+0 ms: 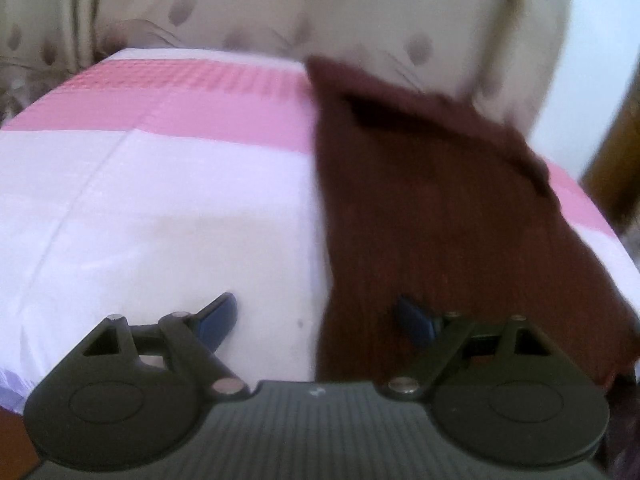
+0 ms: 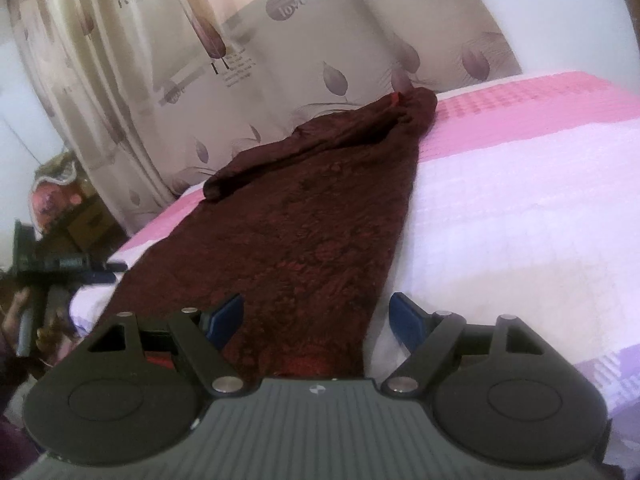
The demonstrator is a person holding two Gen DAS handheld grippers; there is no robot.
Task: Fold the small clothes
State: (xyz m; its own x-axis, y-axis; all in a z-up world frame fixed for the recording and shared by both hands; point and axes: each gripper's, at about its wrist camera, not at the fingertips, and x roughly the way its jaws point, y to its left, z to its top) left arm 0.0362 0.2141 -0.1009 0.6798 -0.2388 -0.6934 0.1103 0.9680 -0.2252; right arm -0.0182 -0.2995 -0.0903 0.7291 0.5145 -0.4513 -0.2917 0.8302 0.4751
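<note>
On pink-and-white bed point(image 2: 520, 208): dark red garment point(image 2: 304, 232) lies flat, folded lengthwise. Left gripper point(image 1: 316, 320) wide, straddling its near left edge; right gripper point(image 2: 318, 316) wide over near hem, nothing pinched. Step: reaching for hem. Next: both pinch near corners, fold toward far end.

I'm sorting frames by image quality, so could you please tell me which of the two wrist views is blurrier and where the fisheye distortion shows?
Left wrist view: blurrier, the maroon garment and curtain smeared, the weave lost. Right wrist view: sharper, the garment's pattern and the curtain print readable. Both views: the pink and white bedcover's edges bow outward, dark corners at the frame rim.
</note>
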